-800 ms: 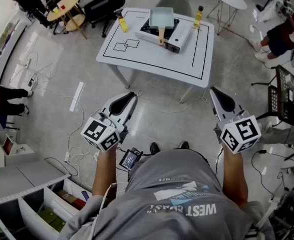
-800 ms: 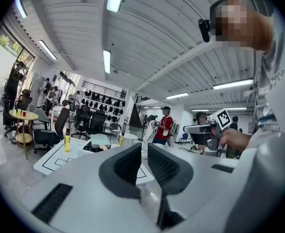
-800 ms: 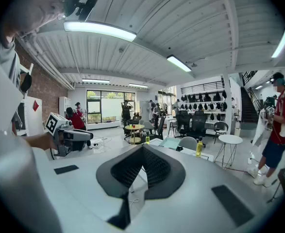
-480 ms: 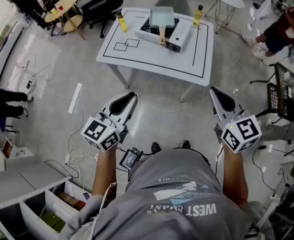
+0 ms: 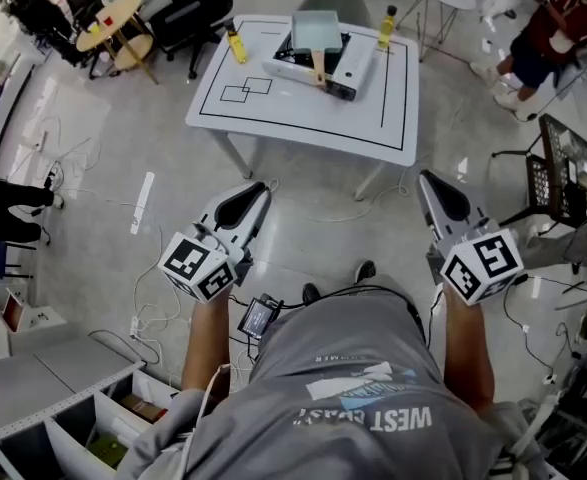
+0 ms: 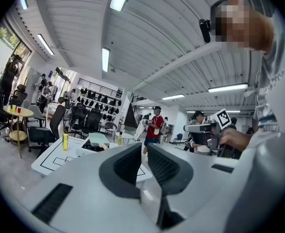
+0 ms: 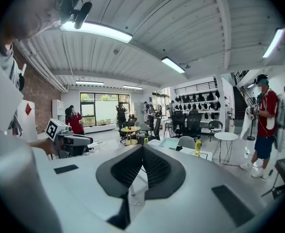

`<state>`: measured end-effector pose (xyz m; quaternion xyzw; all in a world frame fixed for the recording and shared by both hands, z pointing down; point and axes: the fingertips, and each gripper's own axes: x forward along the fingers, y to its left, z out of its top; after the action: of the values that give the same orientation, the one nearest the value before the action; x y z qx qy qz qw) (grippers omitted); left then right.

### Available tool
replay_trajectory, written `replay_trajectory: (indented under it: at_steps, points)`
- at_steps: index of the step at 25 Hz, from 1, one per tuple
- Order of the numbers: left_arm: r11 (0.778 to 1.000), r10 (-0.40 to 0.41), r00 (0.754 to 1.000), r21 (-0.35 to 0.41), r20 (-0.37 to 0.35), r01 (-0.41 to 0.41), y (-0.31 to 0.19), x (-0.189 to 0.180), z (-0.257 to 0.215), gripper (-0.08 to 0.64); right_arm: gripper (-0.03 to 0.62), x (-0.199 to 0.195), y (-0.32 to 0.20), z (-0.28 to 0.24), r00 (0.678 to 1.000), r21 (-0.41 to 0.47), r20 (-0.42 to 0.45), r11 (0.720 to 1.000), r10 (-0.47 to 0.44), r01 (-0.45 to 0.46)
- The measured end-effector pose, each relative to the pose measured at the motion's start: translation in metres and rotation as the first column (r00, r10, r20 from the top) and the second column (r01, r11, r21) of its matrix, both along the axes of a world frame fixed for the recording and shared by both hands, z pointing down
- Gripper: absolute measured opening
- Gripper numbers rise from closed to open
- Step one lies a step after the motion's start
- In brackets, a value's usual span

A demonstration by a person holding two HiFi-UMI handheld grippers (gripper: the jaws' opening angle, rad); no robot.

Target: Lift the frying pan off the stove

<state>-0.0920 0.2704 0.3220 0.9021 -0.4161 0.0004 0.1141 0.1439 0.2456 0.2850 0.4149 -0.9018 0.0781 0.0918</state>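
Pressing pad against pad, the jaws of the left gripper (image 6: 143, 147) are drawn together with only a sliver between their ribbed black faces, and they pinch nothing. The jaws of the right gripper (image 7: 142, 147) meet at their tips and are likewise empty.

In the head view the left gripper (image 5: 256, 187) hangs at 8 o'clock of the frame's centre and the right gripper (image 5: 425, 177) at 4 o'clock. Both are in the air over the pale floor, noses aimed toward 12 o'clock, touching nothing.

The pale blue-green square frying pan (image 5: 316, 31) with a wooden handle lies well apart from both, at 1 o'clock of the left jaws and 11 o'clock of the right. It sits on the white and black tabletop stove (image 5: 347, 66) (handle pointing back toward 6 o'clock). Seen along the left jaws, the frying pan (image 6: 99, 138) shows small at 10 o'clock of the tips. Along the right jaws, it (image 7: 169, 142) shows just past the tips at 2 o'clock.

The stove stands at the far side of a white square table (image 5: 303, 118) marked with black lines. One yellow bottle (image 5: 235, 44) stands at 9 o'clock of the stove and another yellow bottle (image 5: 384, 30) at 2 o'clock.
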Motion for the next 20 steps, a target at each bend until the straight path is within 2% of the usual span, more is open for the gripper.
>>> replay_trajectory:
  at_steps: [6,20]
  points:
    - [0.999,-0.030,1.000,-0.021,0.008,0.030,-0.017,0.006,0.005,0.037,0.011,0.009,-0.028,0.006,1.000,-0.013,0.009,1.000,-0.017,0.017]
    - [0.981,-0.190,0.981,-0.038,0.044,0.192,-0.061,0.023,0.002,0.037,0.011,0.009,-0.122,0.009,0.981,-0.009,0.051,0.982,-0.189,0.190]
